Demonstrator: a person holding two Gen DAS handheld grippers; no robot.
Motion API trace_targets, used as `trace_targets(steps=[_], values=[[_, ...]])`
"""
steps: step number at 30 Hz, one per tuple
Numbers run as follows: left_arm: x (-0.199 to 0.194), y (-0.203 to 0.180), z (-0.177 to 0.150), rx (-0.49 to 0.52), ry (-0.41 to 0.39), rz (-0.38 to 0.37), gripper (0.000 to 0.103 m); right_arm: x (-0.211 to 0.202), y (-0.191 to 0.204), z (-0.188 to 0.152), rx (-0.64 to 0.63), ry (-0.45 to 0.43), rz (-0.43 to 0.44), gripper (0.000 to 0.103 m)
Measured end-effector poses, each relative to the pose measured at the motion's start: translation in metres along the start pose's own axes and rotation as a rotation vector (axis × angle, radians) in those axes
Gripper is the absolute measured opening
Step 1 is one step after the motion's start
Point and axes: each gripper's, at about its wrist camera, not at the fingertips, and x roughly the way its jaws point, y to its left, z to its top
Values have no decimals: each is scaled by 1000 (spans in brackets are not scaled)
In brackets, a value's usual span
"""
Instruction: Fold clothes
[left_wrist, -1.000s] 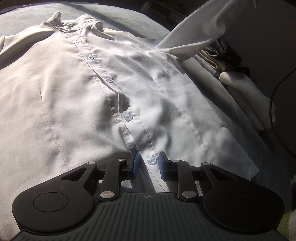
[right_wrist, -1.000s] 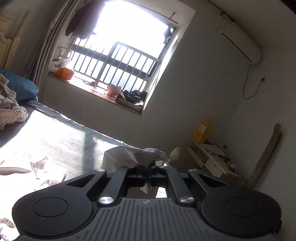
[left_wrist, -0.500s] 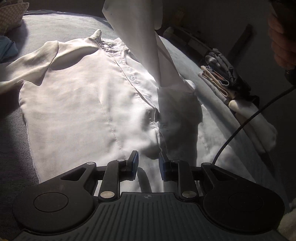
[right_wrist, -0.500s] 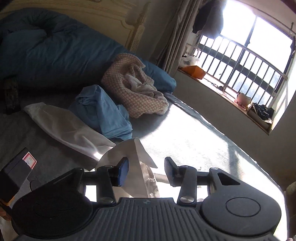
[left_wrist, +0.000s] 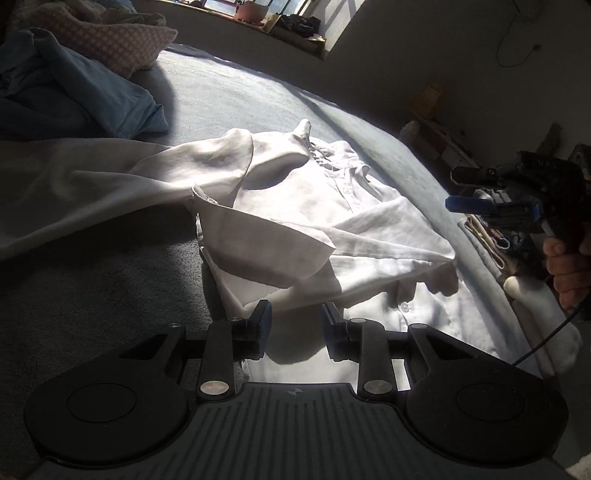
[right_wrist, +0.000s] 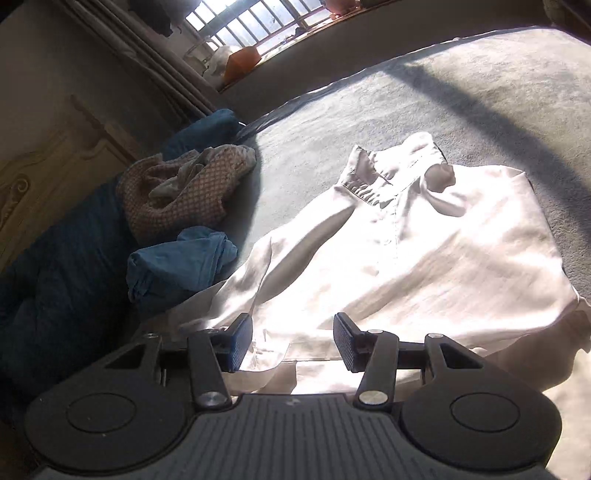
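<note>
Left wrist view: left gripper (left_wrist: 294, 326) fingers spread, empty, near white shirt (left_wrist: 332, 236); right gripper (right_wrist: 293, 341) spread, empty above it.

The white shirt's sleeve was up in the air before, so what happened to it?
The right gripper let the sleeve go; it now lies folded across the white shirt. Both grippers are open and empty. The left gripper stayed near the hem, and the shirt stayed on the bed.
</note>
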Motion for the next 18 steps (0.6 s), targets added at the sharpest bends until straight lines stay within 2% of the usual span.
trace_targets(steps=[2,4,5,8,12,14,17,18], values=[[-2,1,11,32,-29,34,40,13,-7,-7,20,40,-14,52],[-3,0,20,43,-42,58,55,27,-12,-9,68,77,-13,52],[-2,2,24,19,-42,60,57,33,-13,-10,100,88,10,52],[3,9,34,-65,-39,61,59,55,-18,-10,217,130,86,52],[19,37,48,-288,7,85,60,87,-23,-15,380,185,151,52],[28,44,55,-300,11,128,59,111,-23,-17,415,213,156,52],[42,49,61,-287,58,167,55,135,-15,-24,418,258,166,47],[47,50,62,-282,77,173,49,142,-13,-26,415,273,171,41]])
